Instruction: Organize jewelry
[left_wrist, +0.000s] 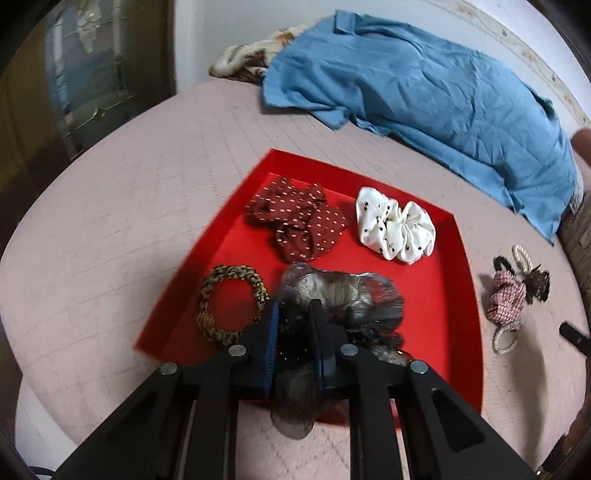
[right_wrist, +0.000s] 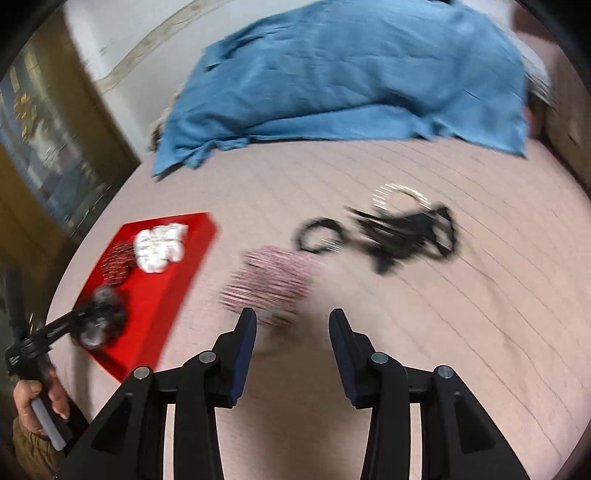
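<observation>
Scrunchie, sheer grey, pinched in my left claw over red tray's near edge; placing step. Right claw spread, empty, near checked scrunchie right of tray; next, grab it.

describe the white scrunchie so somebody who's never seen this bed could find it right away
On the pink bedspread lies a shallow red tray. The white scrunchie sits in its far right corner, beside a dark red dotted scrunchie. It is the only pale piece in the tray, satin-looking with small dark dots.
</observation>
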